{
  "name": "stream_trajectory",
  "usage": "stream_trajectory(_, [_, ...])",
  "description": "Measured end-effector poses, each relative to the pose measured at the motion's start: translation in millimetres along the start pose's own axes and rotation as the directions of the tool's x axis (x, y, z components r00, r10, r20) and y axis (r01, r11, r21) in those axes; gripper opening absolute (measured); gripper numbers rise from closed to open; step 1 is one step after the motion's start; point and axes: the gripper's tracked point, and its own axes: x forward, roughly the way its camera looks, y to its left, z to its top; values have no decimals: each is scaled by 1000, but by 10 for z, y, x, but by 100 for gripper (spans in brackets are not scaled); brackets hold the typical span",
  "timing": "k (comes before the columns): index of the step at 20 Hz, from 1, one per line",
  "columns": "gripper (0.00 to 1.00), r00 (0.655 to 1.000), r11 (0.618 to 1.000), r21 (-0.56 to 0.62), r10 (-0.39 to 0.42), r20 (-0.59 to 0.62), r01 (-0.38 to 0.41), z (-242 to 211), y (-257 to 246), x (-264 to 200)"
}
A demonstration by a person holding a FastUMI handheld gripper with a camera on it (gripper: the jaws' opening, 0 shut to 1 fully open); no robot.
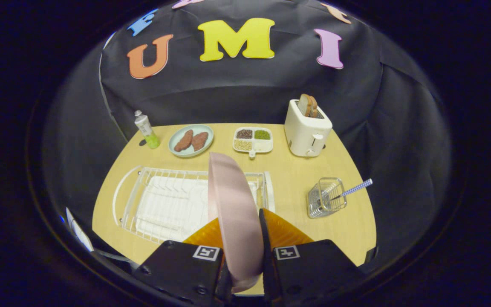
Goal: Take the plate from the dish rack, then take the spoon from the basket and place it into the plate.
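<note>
A pink plate (pixel 233 209) stands on edge between my two fingers, and my gripper (pixel 241 238) is shut on its near rim. The plate is held over the right end of the white wire dish rack (pixel 164 204), whose slots hold nothing else. To the right of the fingers, a small wire basket (pixel 325 198) stands on the wooden table (pixel 292 179). A spoon (pixel 354 189) with a blue checked handle leans out of that basket toward the right.
Beyond the rack lie a teal plate with two brown patties (pixel 191 140), a divided white tray of grains (pixel 252 140), a white toaster with bread (pixel 307 128) and a small bottle of green liquid (pixel 146 128). The table's edge curves close on the right.
</note>
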Motion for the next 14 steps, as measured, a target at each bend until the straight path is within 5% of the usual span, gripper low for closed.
stream_trajectory(8, [33,978,967,169,203,-49,-192,-1647,-69,77])
stream_trajectory(14, [33,958,909,330,283,-44,-254,-2023,-216,329])
